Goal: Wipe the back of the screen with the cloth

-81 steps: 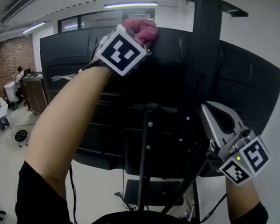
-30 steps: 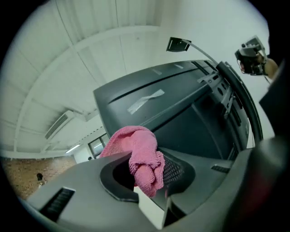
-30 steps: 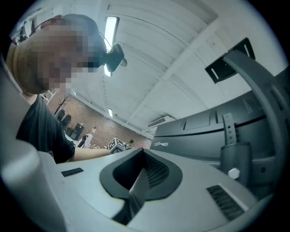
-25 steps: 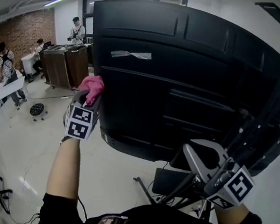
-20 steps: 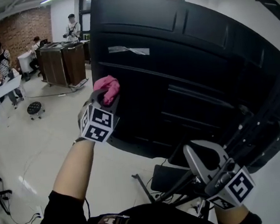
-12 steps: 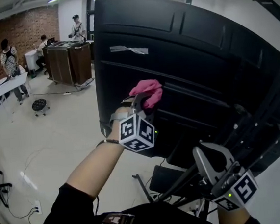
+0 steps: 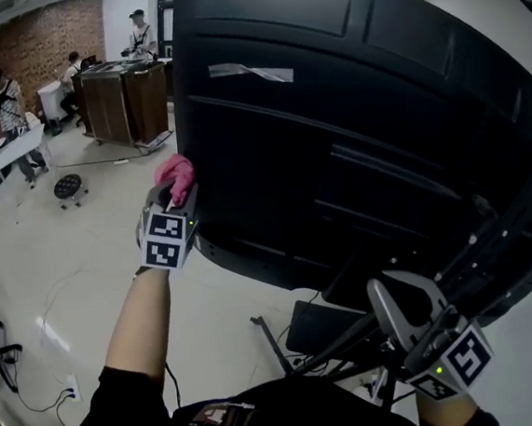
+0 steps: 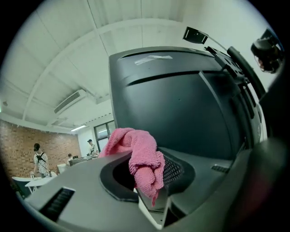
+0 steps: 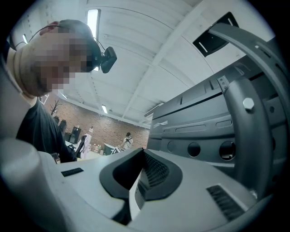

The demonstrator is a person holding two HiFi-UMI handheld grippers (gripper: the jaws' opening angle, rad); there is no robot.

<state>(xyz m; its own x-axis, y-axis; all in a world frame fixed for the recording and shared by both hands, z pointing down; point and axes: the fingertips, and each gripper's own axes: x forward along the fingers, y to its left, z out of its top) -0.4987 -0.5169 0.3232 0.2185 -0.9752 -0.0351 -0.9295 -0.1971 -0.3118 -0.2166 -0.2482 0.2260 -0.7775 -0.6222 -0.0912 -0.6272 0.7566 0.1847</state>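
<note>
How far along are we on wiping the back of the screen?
Done: cannot tell; the screen back shows no wipe marks. In hand: the left gripper clamps the pink cloth at its lower left edge. Left: probably the wide span to the right; the right gripper, shut and empty, hangs low.
</note>
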